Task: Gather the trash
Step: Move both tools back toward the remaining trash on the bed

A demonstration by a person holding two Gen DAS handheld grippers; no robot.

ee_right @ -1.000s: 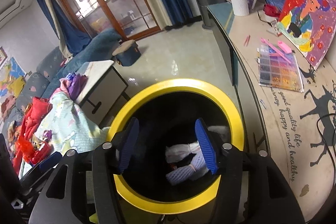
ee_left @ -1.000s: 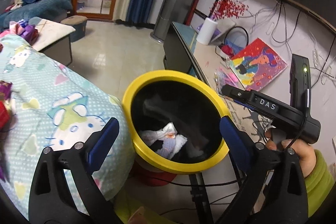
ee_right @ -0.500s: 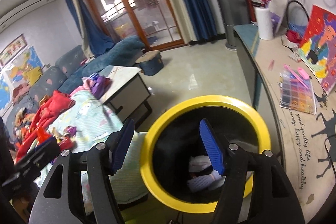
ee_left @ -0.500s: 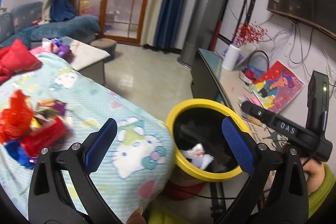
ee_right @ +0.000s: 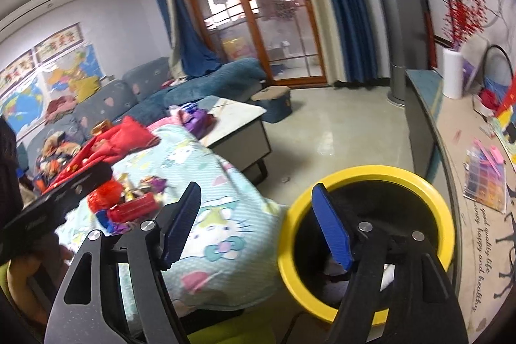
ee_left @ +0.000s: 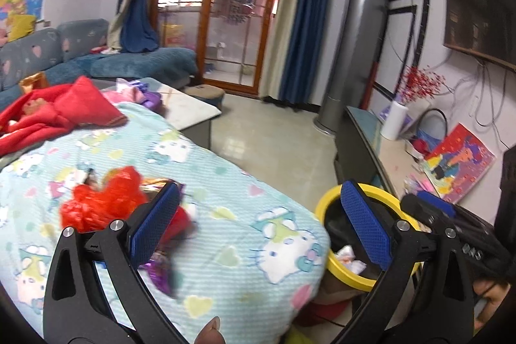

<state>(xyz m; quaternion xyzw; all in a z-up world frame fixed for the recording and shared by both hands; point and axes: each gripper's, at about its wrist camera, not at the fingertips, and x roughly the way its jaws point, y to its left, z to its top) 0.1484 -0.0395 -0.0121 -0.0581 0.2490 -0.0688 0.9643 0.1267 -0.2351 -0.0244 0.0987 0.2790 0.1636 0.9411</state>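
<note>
Crumpled red plastic wrapper (ee_left: 106, 202) on the cartoon-print blanket (ee_left: 225, 215) looks light and crushable; pinch its bunched middle with the empty, wide-open left gripper (ee_left: 258, 224), while the right gripper (ee_right: 258, 224), just opened further, holds nothing.

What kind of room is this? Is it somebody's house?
Most likely a home living room: a grey-blue sofa with heart patches, a low white-topped coffee table, and wood-framed glass sliding doors with blue curtains. A yellow-rimmed trash bin stands beside a cartoon-cat blanket.
</note>
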